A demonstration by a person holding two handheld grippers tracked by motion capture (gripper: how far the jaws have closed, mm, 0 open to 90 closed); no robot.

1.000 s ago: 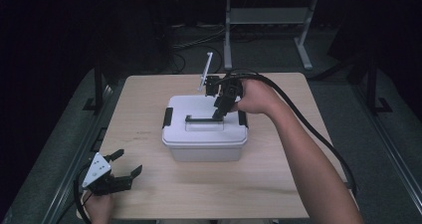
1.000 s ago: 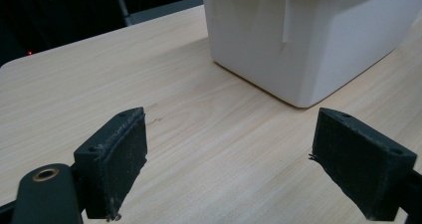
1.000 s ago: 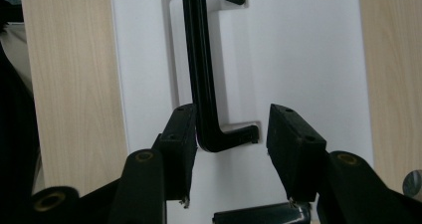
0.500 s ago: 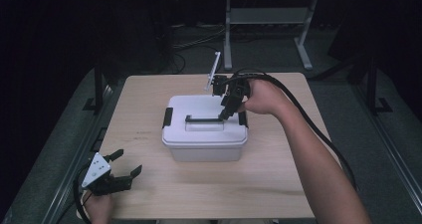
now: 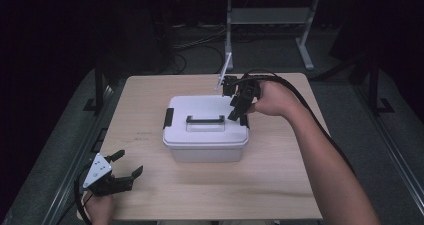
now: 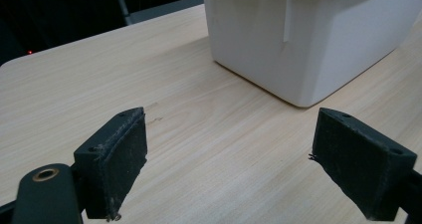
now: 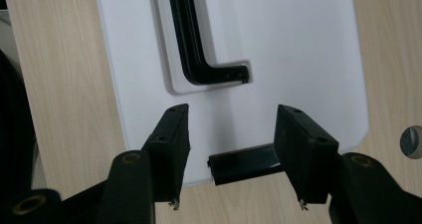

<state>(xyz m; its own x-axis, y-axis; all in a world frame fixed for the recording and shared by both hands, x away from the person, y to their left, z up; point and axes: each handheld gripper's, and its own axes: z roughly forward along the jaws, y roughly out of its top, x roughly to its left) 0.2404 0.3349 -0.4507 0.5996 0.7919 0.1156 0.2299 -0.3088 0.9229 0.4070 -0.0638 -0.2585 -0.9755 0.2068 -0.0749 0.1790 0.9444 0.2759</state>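
The white box [image 5: 206,129] is sitting in the middle of the table [image 5: 280,185], lid on, its black handle [image 5: 205,119] lying flat in the lid's recess. The right gripper [image 5: 239,114] is hovering over the box's right end, and its jaws have just been opening; in the right gripper view the black side latch [image 7: 246,163] is lying between the pads without being pressed. The likely slip is the right-hand pad catching the latch's edge and snapping it back, or nudging the light box sideways, since nothing is steadying it. The left gripper [image 5: 120,177] is resting at the lower left of the high view, jaws wide apart on nothing, well away from the box. The other latch [image 5: 168,118] is showing on the box's left end. Nothing is blocking the table around the box.
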